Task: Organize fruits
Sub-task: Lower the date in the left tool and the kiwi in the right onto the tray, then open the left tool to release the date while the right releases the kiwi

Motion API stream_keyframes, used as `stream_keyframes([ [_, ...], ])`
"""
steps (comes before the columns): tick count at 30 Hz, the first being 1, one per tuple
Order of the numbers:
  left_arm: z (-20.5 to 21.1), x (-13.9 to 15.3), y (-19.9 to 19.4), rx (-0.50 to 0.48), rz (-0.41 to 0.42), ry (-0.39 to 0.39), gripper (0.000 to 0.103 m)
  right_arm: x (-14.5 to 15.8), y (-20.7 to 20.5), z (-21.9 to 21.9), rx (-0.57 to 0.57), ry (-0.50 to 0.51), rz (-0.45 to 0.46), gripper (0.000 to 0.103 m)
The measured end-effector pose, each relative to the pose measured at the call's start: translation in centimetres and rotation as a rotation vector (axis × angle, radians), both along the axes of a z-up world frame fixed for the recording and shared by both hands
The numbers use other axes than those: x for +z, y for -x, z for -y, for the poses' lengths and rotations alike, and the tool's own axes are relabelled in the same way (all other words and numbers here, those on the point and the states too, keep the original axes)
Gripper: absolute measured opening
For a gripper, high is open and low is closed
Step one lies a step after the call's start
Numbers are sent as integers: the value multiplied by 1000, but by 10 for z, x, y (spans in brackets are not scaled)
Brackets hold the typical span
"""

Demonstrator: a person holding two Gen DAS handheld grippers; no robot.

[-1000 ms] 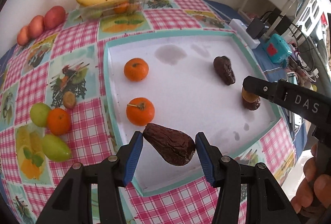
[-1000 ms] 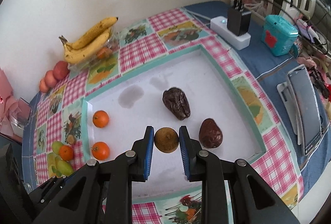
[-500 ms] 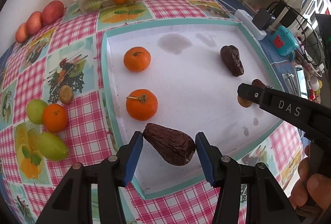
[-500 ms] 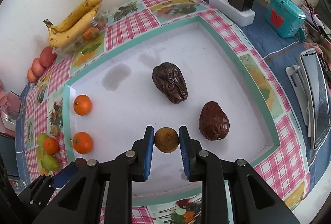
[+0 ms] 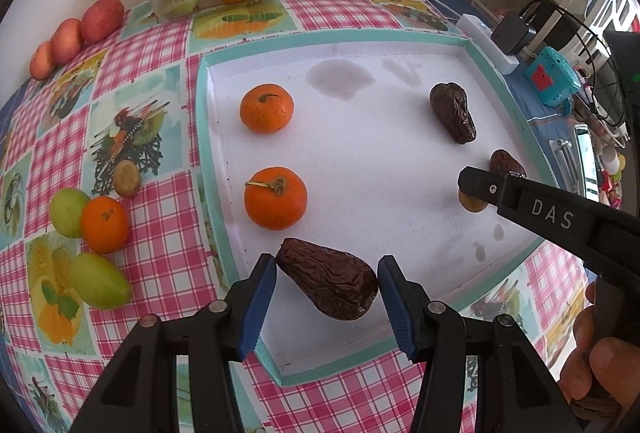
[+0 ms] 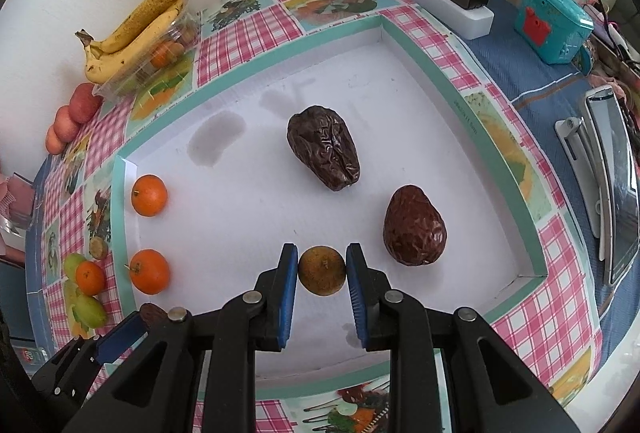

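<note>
Wrinkled avocado (image 5: 328, 283) between left gripper (image 5: 326, 297) pads, contact unclear, right gripper (image 6: 322, 271) clamping brown fruit (image 6: 322, 270)

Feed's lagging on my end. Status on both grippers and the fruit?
Left gripper shut on a wrinkled dark fruit. Right gripper shut on a small brown fruit, over the white tray. Two dark fruits beyond; path clear.

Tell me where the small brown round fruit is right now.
The brown fruit sits pinched in the right tool, low over the white tray, just left of the nearer wrinkled avocado.
</note>
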State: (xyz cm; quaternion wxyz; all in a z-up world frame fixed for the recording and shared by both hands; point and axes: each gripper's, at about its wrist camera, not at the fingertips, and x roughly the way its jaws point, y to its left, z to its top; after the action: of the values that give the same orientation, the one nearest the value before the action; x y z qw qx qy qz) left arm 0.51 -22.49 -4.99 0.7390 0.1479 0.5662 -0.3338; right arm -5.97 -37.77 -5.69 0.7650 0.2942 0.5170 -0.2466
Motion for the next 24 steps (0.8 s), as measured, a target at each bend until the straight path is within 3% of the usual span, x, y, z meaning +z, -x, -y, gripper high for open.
stream_keyframes([
  [19,-1,7,0,-3,5,9,58,2,1,1,-2,15,-9,26],
  [24,-8,15,-4,15,14,25,61,5,4,2,-6,22,-1,33],
])
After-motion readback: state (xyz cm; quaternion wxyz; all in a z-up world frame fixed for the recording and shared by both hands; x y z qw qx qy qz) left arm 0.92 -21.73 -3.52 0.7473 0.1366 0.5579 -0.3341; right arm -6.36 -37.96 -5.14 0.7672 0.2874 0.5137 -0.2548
